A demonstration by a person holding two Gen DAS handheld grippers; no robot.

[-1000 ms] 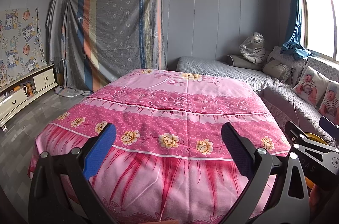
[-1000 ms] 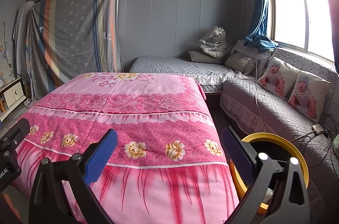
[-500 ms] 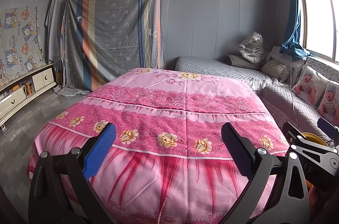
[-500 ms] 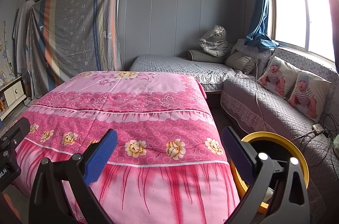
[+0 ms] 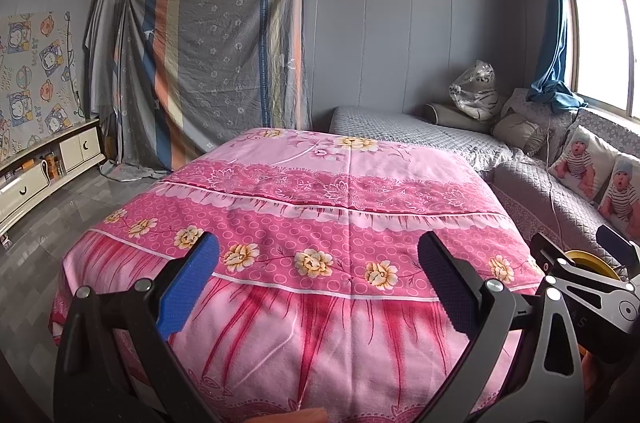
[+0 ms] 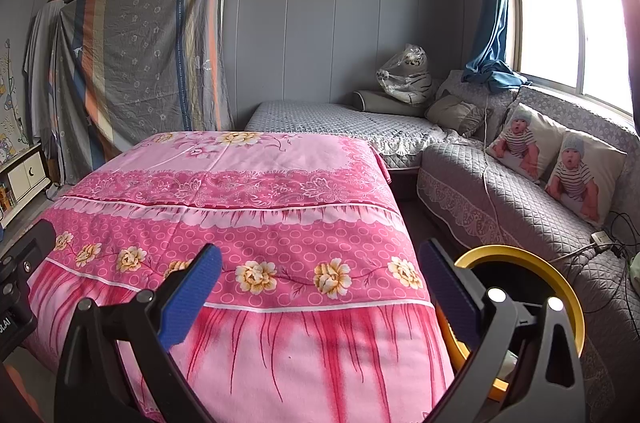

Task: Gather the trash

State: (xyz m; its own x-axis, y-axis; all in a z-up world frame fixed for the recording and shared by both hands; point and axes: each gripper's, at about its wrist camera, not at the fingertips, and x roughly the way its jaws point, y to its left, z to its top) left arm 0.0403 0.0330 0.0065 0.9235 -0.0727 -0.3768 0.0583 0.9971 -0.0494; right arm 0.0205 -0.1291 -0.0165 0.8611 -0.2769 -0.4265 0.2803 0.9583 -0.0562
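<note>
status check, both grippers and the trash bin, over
Left gripper open, empty. Right gripper open, empty. Yellow-rimmed trash bin on the floor between pink bedspread and grey sofa, behind right jaw. No trash in view.

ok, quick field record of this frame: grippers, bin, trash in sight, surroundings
left gripper: jaws open, empty, over the pink bedspread
right gripper: jaws open, empty
bin: yellow-rimmed bin between bed and grey sofa, partly behind the right gripper
trash: none visible on the bedspread; bin contents unclear
other: two baby-print cushions on the sofa, window behind
</note>
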